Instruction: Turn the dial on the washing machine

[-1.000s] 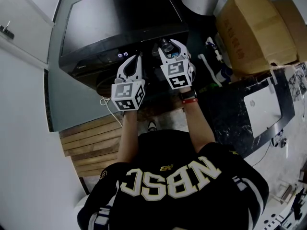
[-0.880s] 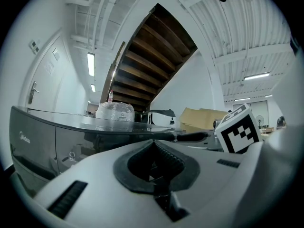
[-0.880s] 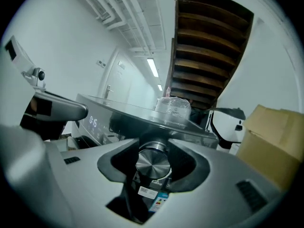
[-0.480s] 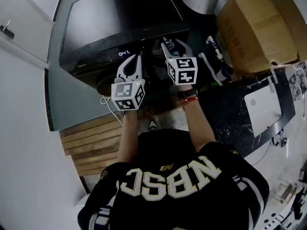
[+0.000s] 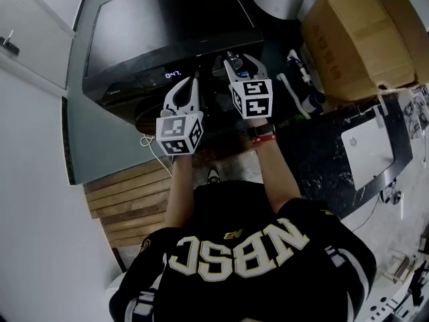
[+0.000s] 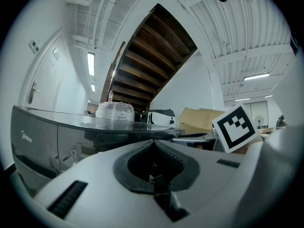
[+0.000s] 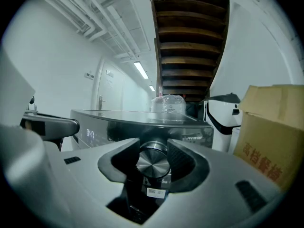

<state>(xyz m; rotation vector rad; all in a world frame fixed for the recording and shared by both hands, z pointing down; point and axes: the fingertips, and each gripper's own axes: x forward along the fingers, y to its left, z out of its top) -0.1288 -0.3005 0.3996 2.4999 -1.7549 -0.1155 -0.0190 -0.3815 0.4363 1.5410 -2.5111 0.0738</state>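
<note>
One washing machine (image 5: 167,25), one dial (image 7: 152,164), two grippers. The right gripper (image 5: 240,62), at two o'clock of the left gripper (image 5: 193,80), clamps the dial, its jaws having just been closing tighter. The left gripper's jaws meet, empty.

Head view: high, steeply down over washing machine (image 5: 167,25). Both gripper views: low, level, close against machine's front; share staircase (image 6: 156,46) underside, plastic-wrapped bundle (image 6: 115,110) on top.

Head view: brushed-metal round dial (image 7: 152,164) almost wholly hidden behind right gripper (image 5: 242,63), whose fingers (image 7: 183,163) have just been closing on it. Left gripper view: panel symbols (image 6: 74,153) on dark grey washing machine (image 6: 40,141) too small to read. Brown cardboard box (image 5: 355,39) cut by head view's top edge.
</note>
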